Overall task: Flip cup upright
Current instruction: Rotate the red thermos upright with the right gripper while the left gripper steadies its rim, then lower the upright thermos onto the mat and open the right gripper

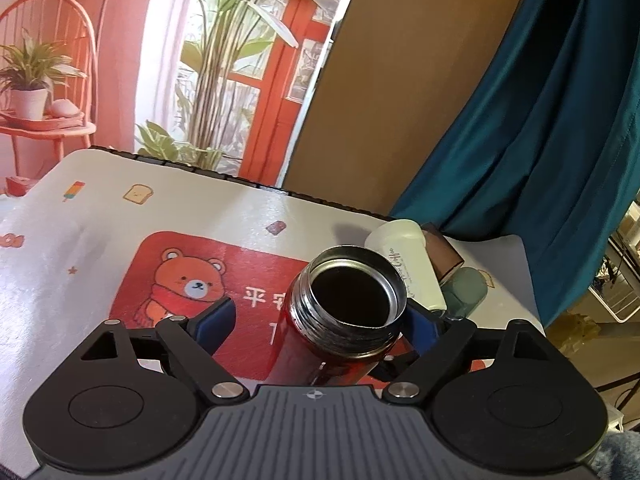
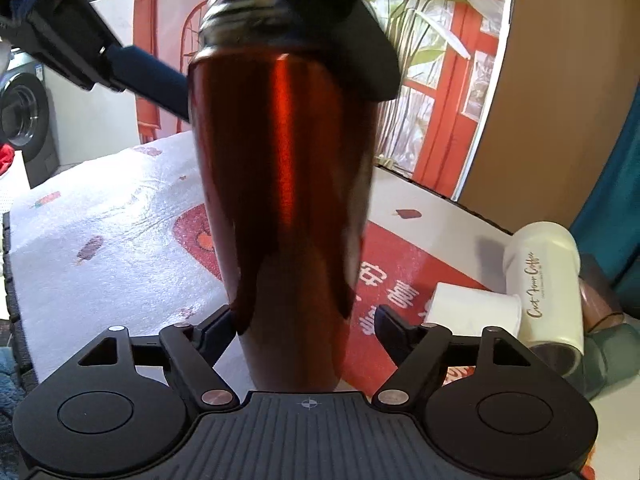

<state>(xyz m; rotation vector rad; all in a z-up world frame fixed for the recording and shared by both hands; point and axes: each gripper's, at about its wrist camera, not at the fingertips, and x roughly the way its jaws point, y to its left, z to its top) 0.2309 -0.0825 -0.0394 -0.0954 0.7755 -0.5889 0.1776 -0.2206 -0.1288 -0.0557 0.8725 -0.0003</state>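
A red metal cup (image 1: pixel 340 320) with a threaded steel mouth stands upright on the bear-print mat (image 1: pixel 120 216). My left gripper (image 1: pixel 320 320) straddles its neck from above; the jaws are spread, the left pad clear of the cup, the right pad close beside it. In the right wrist view the red cup (image 2: pixel 284 184) fills the centre, standing on the mat (image 2: pixel 120 216). My right gripper (image 2: pixel 306 324) is open around its base, both pads apart from the cup wall. The left gripper's fingers (image 2: pixel 148 76) show near the cup's top.
A white cup (image 2: pixel 548 288) lies on its side at the right, by a brown cup (image 2: pixel 600 304), a grey-green cup (image 2: pixel 612 356) and a white box (image 2: pixel 472 312). The white cup (image 1: pixel 408 264) also shows in the left wrist view. Teal curtain (image 1: pixel 540 120) hangs behind.
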